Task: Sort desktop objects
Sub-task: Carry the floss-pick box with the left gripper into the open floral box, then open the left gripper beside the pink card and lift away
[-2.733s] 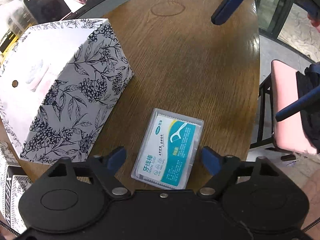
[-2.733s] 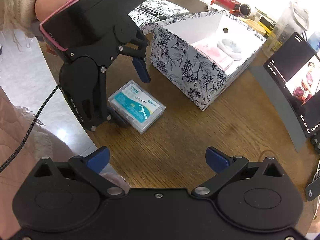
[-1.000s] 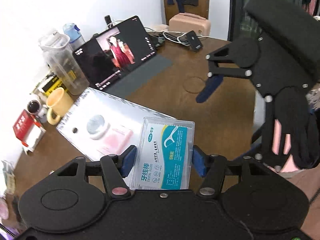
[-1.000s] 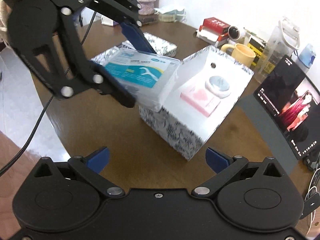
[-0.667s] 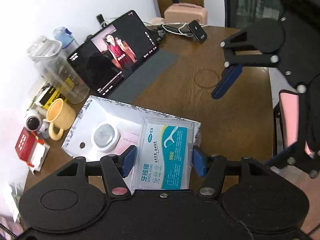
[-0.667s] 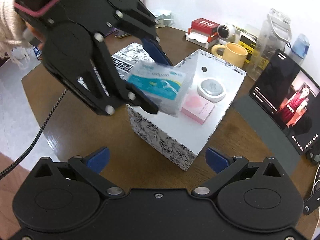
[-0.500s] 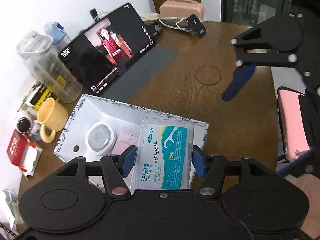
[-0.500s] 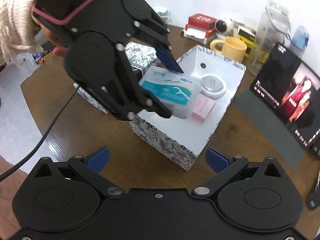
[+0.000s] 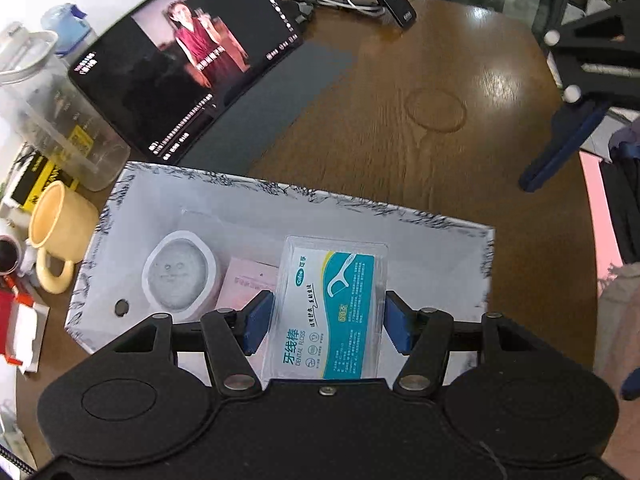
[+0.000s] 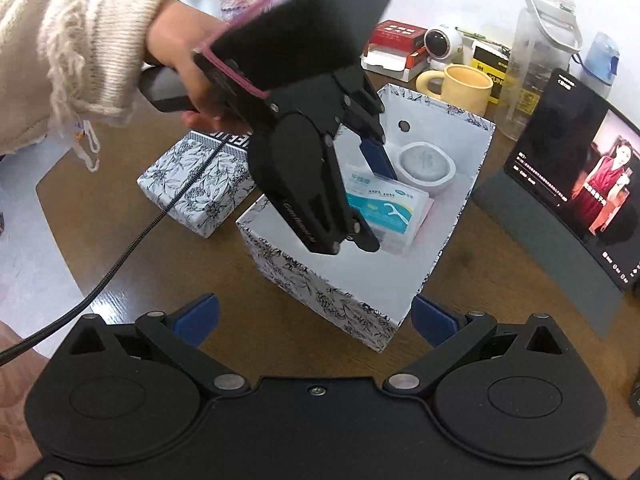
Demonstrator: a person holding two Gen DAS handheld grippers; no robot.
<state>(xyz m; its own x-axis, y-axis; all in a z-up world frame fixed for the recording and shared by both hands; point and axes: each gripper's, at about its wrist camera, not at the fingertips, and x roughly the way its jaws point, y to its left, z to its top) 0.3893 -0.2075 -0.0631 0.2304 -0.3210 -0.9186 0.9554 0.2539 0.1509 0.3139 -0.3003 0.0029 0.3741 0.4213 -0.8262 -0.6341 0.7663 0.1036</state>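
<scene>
My left gripper (image 9: pixel 328 320) is shut on a clear dental floss box (image 9: pixel 332 308) with a teal label, holding it inside the open floral storage box (image 9: pixel 280 194). In the right wrist view the same floss box (image 10: pixel 384 208) hangs low between the left gripper's fingers (image 10: pixel 378 158) within the floral box (image 10: pixel 340 296). A round white case (image 9: pixel 178 270) and a pink flat box (image 9: pixel 250 284) lie on the box floor. My right gripper (image 10: pixel 316 320) stands open above the table, short of the floral box, holding nothing.
A tablet (image 9: pixel 188 60) on a grey stand plays video behind the box. A yellow mug (image 9: pixel 56 228), a clear jug (image 9: pixel 52 116) and small packets crowd the back left. The box's floral lid (image 10: pixel 196 184) lies beside it. Bare wood (image 9: pixel 440 160) spreads to the right.
The left gripper lifted the floss box off the table, carried it over the floral box and has lowered it inside. The right gripper stayed open and drew back slightly.
</scene>
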